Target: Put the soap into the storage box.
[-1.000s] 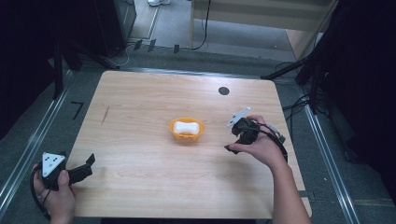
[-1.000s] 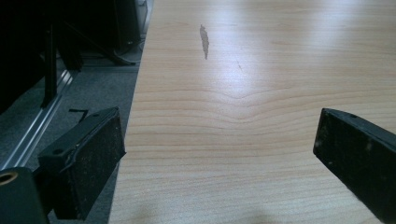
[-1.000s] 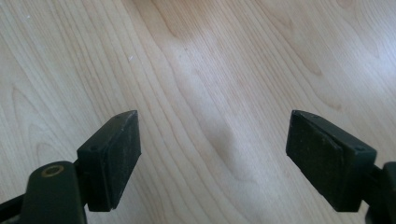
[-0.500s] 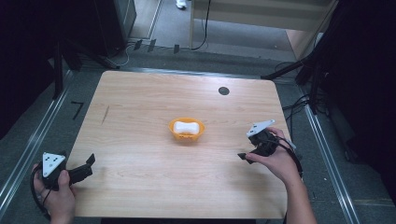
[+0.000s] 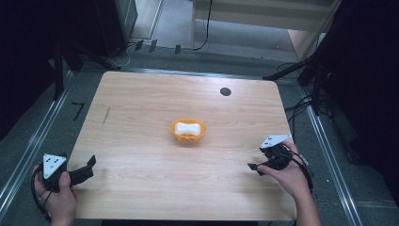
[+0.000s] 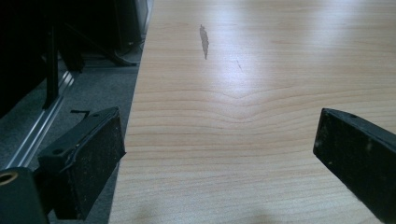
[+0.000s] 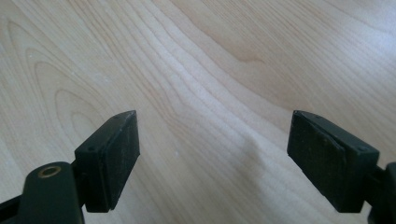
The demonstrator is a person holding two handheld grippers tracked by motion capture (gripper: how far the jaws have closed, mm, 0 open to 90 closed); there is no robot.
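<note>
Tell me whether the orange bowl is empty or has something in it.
Not empty. In the high view the orange bowl at the table's middle holds a white bone-shaped object, lying inside its rim.

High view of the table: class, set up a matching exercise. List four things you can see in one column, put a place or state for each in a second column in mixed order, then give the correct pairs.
Things:
1. orange bowl
2. white object
3. left gripper
4. right gripper

Places or states:
A. open, at the table's near left edge
B. lying inside the bowl
C. open, over the table's near right part
D. standing at the middle of the table

Pairs: 1-D, 2-B, 3-A, 4-C
</note>
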